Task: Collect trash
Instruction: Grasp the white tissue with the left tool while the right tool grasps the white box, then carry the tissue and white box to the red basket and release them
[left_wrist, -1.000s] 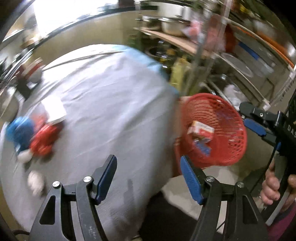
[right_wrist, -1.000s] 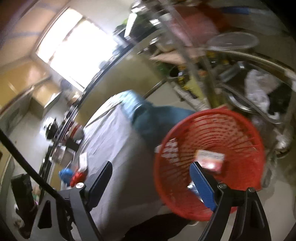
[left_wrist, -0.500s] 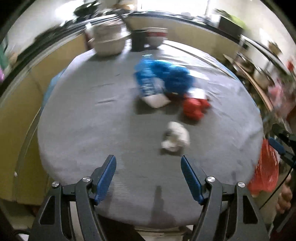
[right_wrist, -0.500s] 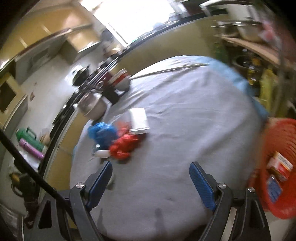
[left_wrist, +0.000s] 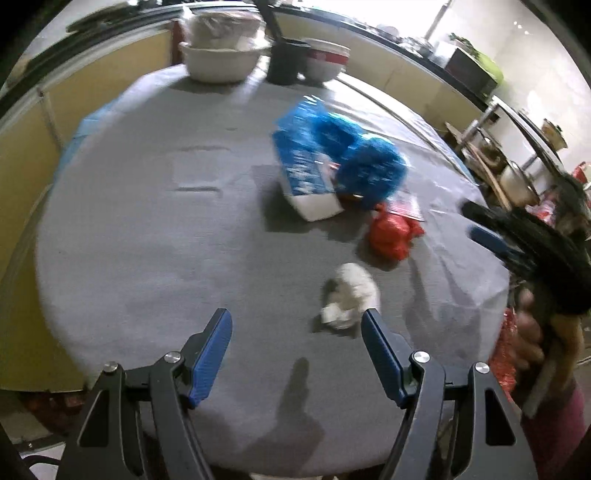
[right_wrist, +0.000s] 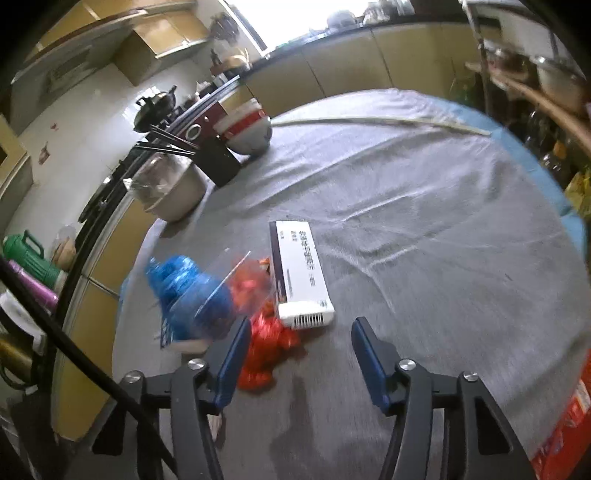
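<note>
Trash lies on a round grey-clothed table (left_wrist: 147, 229). A crumpled white tissue (left_wrist: 351, 295) sits just ahead of my open, empty left gripper (left_wrist: 297, 350), near its right finger. Beyond it lie a red crumpled wrapper (left_wrist: 391, 232), a blue plastic bag (left_wrist: 365, 166) and a blue-white packet (left_wrist: 303, 173). In the right wrist view my open, empty right gripper (right_wrist: 299, 354) hovers over the table, with the red wrapper (right_wrist: 266, 347) by its left finger, a white box (right_wrist: 299, 273) ahead and the blue bag (right_wrist: 192, 295) to the left.
A metal pot (left_wrist: 221, 55), a black holder (left_wrist: 284, 61) and red-white bowls (left_wrist: 325, 62) stand at the table's far edge. A red basket rim (right_wrist: 565, 435) shows at the right wrist view's lower right. Shelves with pots (left_wrist: 517, 177) stand right of the table.
Both grippers have swung away from the red basket to face the table. The left now sits closer to the white tissue, the right closer to the red wrapper and white box.
</note>
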